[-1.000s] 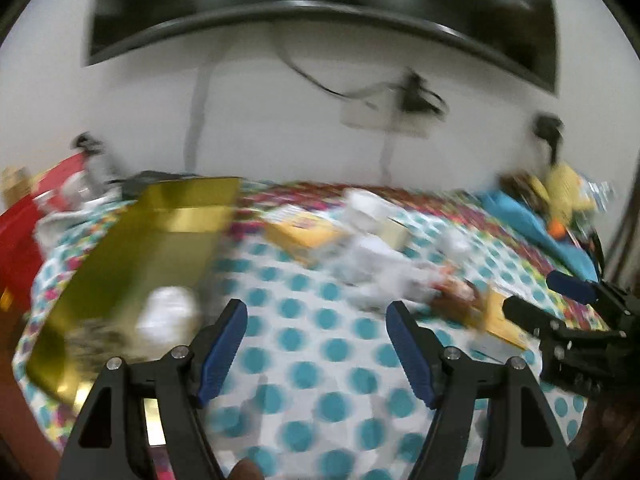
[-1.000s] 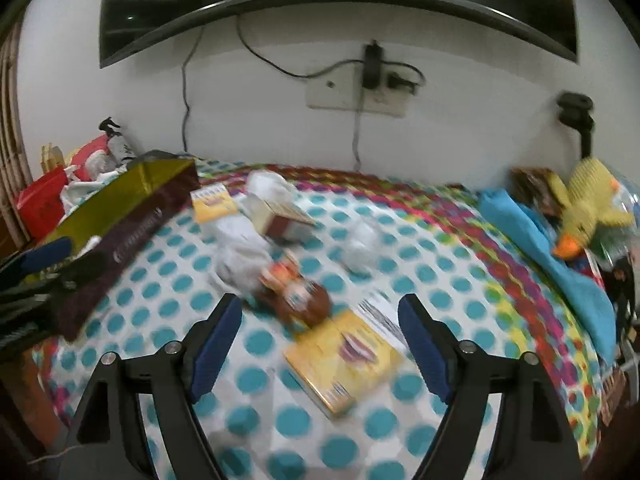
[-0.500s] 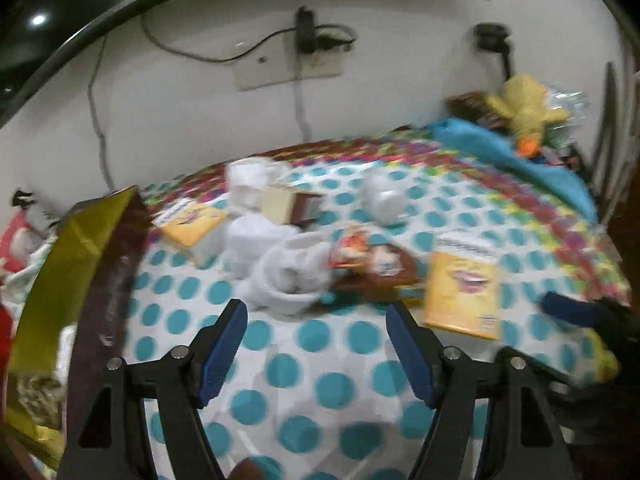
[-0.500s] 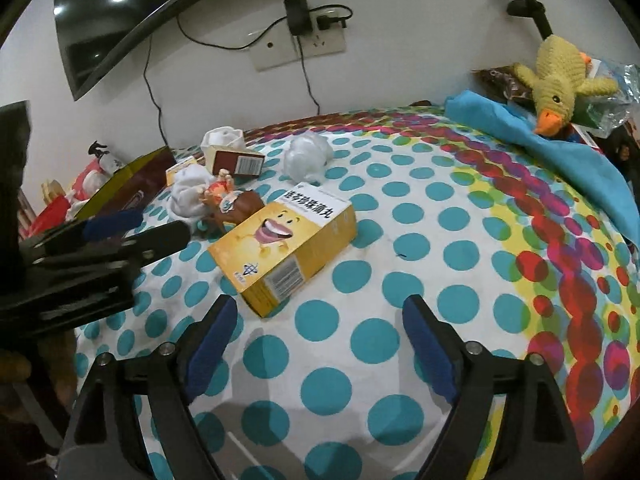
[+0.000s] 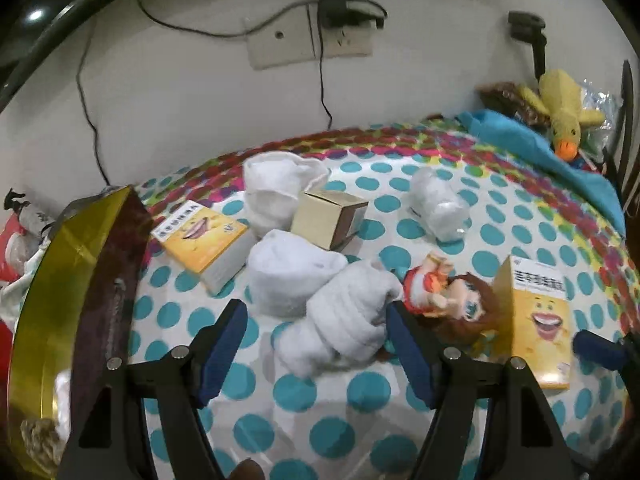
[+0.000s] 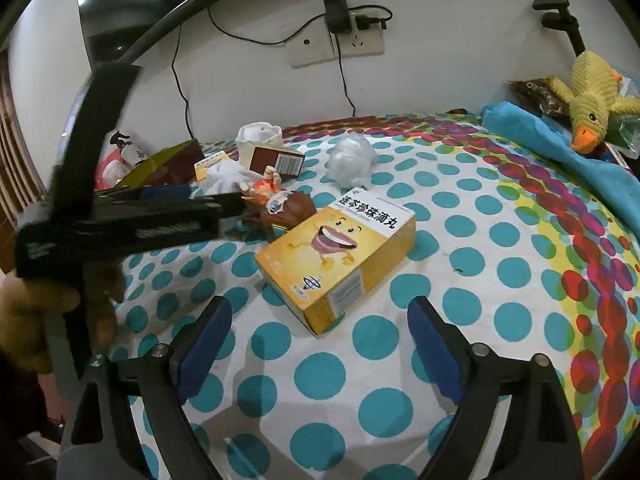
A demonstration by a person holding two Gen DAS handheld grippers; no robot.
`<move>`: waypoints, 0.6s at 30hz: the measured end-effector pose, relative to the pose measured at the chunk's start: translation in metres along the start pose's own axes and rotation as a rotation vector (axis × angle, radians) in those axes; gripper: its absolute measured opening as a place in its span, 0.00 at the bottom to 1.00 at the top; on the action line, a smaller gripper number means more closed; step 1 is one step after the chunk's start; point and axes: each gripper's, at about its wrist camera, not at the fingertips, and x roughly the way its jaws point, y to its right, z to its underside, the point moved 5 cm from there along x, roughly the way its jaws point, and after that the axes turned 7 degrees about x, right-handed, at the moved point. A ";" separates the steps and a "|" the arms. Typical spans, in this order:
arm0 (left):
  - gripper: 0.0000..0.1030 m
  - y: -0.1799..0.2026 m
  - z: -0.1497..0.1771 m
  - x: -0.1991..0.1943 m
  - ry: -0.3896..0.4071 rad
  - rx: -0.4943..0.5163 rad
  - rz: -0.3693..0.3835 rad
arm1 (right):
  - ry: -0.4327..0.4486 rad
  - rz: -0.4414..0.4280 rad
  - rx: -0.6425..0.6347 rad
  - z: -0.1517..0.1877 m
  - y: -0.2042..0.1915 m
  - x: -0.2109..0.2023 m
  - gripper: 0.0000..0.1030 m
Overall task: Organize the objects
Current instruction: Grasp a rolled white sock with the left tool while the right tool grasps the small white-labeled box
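Left gripper point(image 5: 316, 344) spread wide, nothing pinched; a rolled white sock point(image 5: 346, 330) lying between the blue pads point(image 5: 224, 344), its far end against the right pad. Just beyond, a second white sock bundle point(image 5: 286, 278), a small beige carton point(image 5: 328, 218) and a third white sock point(image 5: 276, 190) stacked back toward the wall. At left, a yellow smiley box point(image 5: 200, 240) beside a long gold-lined gift box point(image 5: 60, 280); contents of that box mostly hidden, only pale scraps at its near end. At right, a small brown-haired doll point(image 5: 448, 300) on its side, partly covered by the right finger, touching a second yellow smiley box point(image 5: 536, 320). Farther off, a clear wrapped bundle point(image 5: 438, 204), contents unreadable.

Right gripper point(image 6: 320, 340) likewise spread, holding nothing, hovering just short of the near yellow smiley box on the polka-dot cloth point(image 6: 460, 240). Seen from here, left gripper reaching across from the left edge, hiding much of the sock pile. Crocheted yellow duck point(image 6: 588, 96) on a blue cloth point(image 6: 560, 148) at far right, partly cut off.
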 end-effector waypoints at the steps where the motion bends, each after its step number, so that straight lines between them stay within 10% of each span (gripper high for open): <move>1: 0.66 0.000 -0.001 0.003 -0.010 -0.009 0.016 | -0.005 -0.005 0.009 0.000 0.001 0.001 0.87; 6: 0.32 0.005 -0.006 0.009 -0.025 -0.058 0.130 | -0.010 0.008 0.035 -0.004 0.009 0.000 0.87; 18: 0.27 -0.032 0.032 -0.074 0.074 -0.189 0.072 | -0.014 0.048 0.056 -0.011 0.009 -0.005 0.89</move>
